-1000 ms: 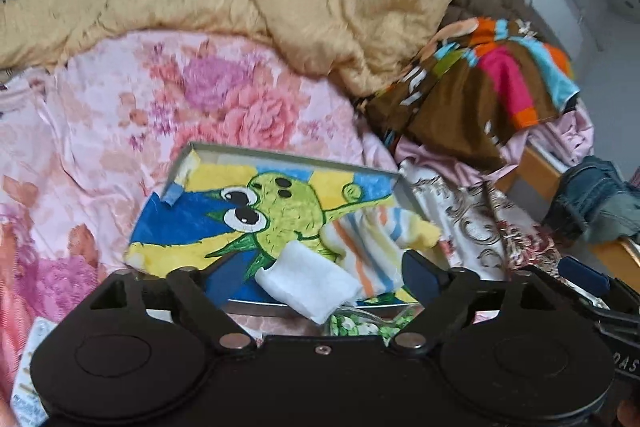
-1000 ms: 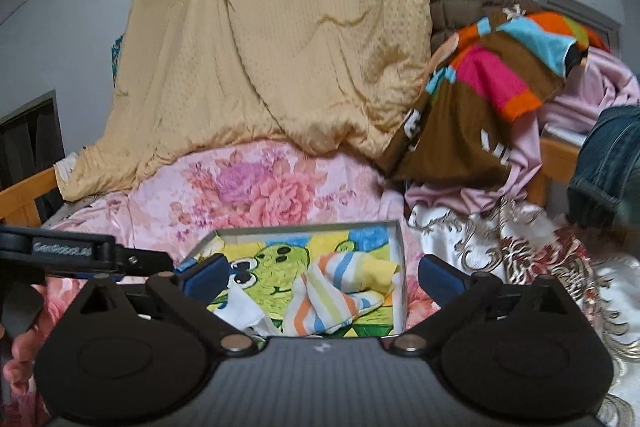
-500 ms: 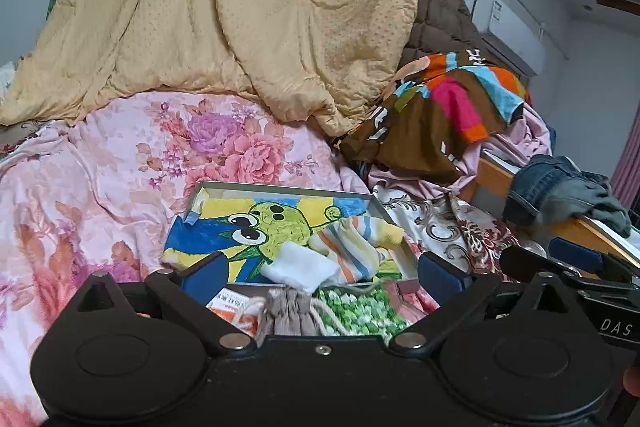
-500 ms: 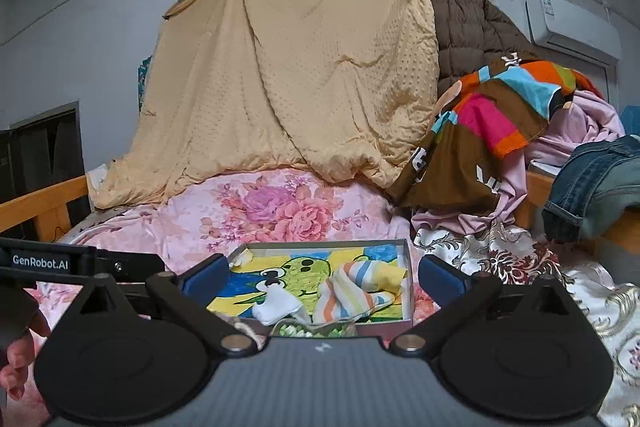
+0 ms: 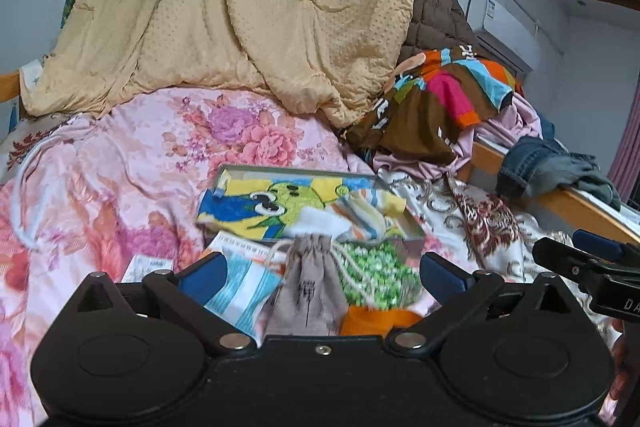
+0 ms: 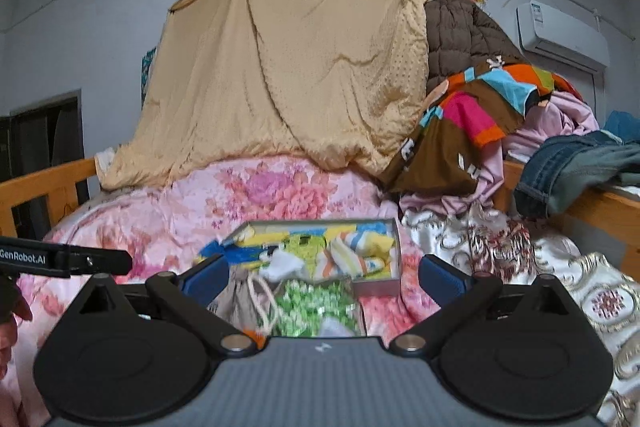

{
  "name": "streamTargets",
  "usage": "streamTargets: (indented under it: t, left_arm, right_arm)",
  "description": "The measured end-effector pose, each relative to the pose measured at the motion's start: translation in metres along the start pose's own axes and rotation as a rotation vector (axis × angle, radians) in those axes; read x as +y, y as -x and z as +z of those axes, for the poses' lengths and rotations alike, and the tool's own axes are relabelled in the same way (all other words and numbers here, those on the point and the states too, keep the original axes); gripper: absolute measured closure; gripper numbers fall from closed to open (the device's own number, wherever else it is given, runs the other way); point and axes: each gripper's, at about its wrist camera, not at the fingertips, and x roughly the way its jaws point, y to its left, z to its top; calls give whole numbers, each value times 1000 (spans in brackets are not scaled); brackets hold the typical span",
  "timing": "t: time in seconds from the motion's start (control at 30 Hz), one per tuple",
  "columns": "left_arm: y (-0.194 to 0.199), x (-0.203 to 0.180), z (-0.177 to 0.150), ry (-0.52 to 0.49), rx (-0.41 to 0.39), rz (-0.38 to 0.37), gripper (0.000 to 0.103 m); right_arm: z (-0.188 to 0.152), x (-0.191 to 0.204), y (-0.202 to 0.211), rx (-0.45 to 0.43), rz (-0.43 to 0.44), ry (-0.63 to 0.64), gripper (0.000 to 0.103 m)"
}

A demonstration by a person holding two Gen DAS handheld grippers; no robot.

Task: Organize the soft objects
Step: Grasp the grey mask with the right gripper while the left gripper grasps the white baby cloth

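**Two open hand-held grippers over a bed strewn with soft things**

In the left wrist view, the left hand-held gripper [image 5: 322, 271] fills the bottom of the frame, its blue-padded jaws spread wide with nothing pressed between them; they have just been opening. Between and just beyond the jaws, at lower centre, lies a small grey drawstring pouch [image 5: 310, 283] with a pale cord, soft and crumpled. Beside it to the right sits a green-and-white patterned bag [image 5: 378, 273], blurred. Left of the pouch is a flat pack with light blue and white stripes [image 5: 244, 283].

Just above these, at centre, a shallow grey tray [image 5: 298, 171] rests on the bed's pink floral bedspread [image 5: 120, 167]. Inside it lie a bright cartoon cloth in yellow, blue and green [image 5: 256, 207], a folded white cloth [image 5: 320, 219] and a striped cloth in orange, yellow and pale blue [image 5: 370, 207].

In the right wrist view, the right hand-held gripper [image 6: 324, 273] also stands wide open at the bottom, holding nothing. A tan blanket [image 6: 288, 67] hangs across the upper centre.
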Motion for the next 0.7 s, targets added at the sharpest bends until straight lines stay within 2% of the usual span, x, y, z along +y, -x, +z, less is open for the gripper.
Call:
streamTargets:
  t: [0.37, 0.7]
  left_arm:
    - [11, 22, -27, 25, 66, -24, 1]
    - [-3, 18, -45, -34, 180, -67, 1]
  right_arm:
    - [-29, 13, 13, 140, -2, 23, 0]
    - [-42, 13, -2, 267, 2, 41, 0]
